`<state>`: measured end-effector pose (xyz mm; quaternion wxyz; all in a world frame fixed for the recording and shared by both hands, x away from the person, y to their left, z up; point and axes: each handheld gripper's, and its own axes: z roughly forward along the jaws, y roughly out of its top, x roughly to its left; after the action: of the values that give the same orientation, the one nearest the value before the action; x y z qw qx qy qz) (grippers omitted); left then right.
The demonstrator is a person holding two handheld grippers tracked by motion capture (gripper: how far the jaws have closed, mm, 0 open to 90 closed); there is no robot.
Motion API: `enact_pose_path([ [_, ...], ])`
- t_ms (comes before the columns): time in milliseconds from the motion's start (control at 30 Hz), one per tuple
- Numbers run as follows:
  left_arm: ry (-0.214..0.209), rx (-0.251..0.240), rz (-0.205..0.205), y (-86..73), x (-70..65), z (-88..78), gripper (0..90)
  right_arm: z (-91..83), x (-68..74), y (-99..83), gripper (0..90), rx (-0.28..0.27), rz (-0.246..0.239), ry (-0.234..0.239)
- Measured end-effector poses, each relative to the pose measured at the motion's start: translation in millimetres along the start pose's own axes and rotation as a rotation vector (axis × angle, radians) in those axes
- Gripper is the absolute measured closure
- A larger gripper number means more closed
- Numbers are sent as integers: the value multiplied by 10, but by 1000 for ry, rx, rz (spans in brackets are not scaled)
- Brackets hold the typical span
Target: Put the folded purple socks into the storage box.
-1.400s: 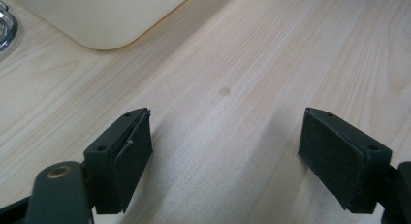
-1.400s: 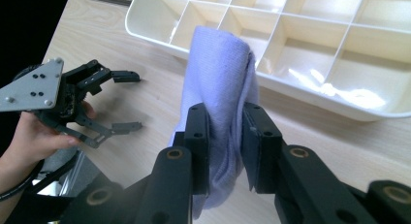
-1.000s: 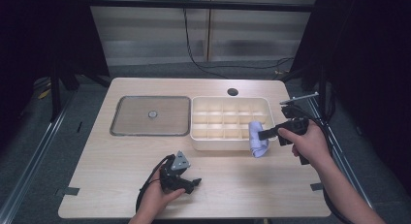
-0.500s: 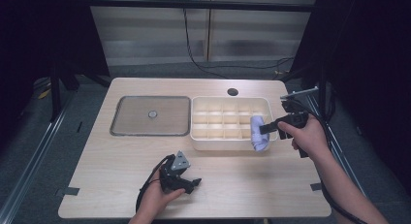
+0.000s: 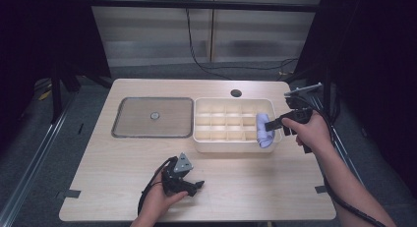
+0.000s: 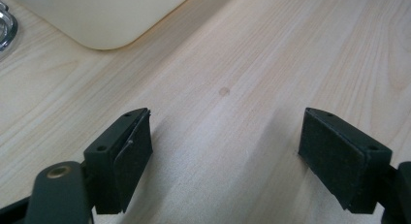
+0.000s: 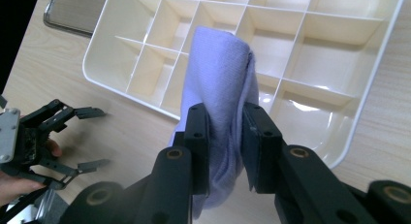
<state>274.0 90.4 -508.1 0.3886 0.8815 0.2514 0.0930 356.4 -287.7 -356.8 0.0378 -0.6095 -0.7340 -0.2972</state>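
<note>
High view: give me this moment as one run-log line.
right gripper: shut on cloth, over divided tray | left gripper: open, low over table | lid: flat beside tray

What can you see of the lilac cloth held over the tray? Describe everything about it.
The lilac cloth is a soft, finely knitted-looking fabric, folded or rolled into a long bundle. The right gripper is shut on it, jaws pinching it at mid-length. In the high view it hangs over the right end of the cream divided tray, its lower end past the tray's front rim. Whether it touches the tray is unclear.
</note>
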Motion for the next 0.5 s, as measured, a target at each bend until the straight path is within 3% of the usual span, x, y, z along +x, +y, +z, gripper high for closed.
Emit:
enact_pose_path([
  [500, 0, 0, 0, 0, 0, 0, 189, 107, -110, 105, 744, 23, 8, -32],
])
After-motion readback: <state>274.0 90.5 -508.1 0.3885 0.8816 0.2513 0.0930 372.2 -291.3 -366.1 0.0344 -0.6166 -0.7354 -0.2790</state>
